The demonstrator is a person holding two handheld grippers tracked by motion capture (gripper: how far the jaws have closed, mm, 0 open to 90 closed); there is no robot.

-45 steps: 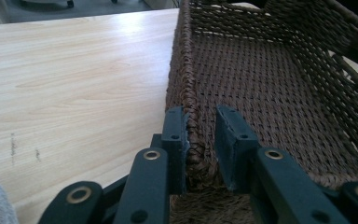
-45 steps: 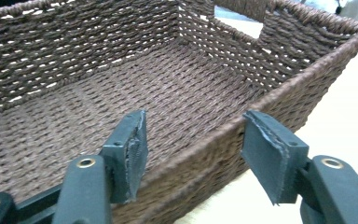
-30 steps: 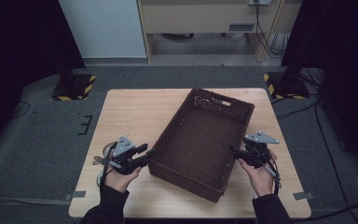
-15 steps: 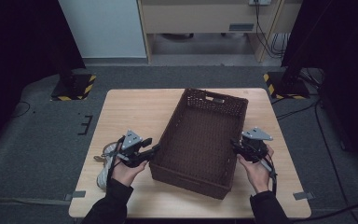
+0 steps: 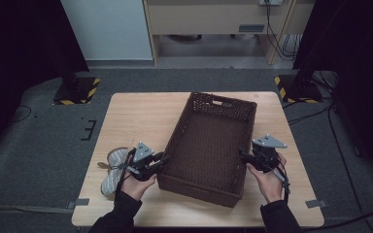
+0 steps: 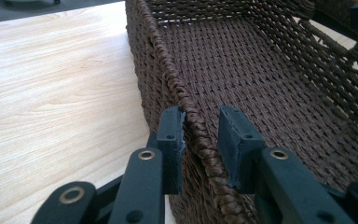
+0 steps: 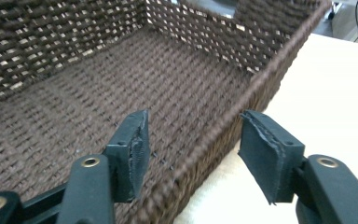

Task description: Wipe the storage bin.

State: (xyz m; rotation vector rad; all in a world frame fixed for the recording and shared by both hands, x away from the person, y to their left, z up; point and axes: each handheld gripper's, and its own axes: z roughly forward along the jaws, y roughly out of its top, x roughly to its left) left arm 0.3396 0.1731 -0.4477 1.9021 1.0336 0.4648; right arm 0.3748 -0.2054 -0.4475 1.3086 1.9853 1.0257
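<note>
A dark brown woven basket [image 5: 209, 141] stands slantwise on the wooden table [image 5: 136, 121], and it is empty. My left gripper [image 5: 162, 158] is at its left wall. In the left gripper view the jaws [image 6: 200, 116] straddle the braided rim [image 6: 193, 126] and have just been closing. The outer pad touches the rim and a slim gap shows at the inner pad. My right gripper [image 5: 240, 154] is at the right wall. Its jaws [image 7: 193, 121] have just been opening and stand wide on either side of the rim [image 7: 214, 140], touching nothing.
A pale grey shoe [image 5: 112, 170] lies on the table just left of my left hand. Beyond the table stand a light wooden cabinet [image 5: 213, 19] and two black stands with striped bases [image 5: 75, 92].
My left hand has moved right, bringing its jaws over the basket's left rim, and the jaws have narrowed. The right hand has stayed at the right wall.
</note>
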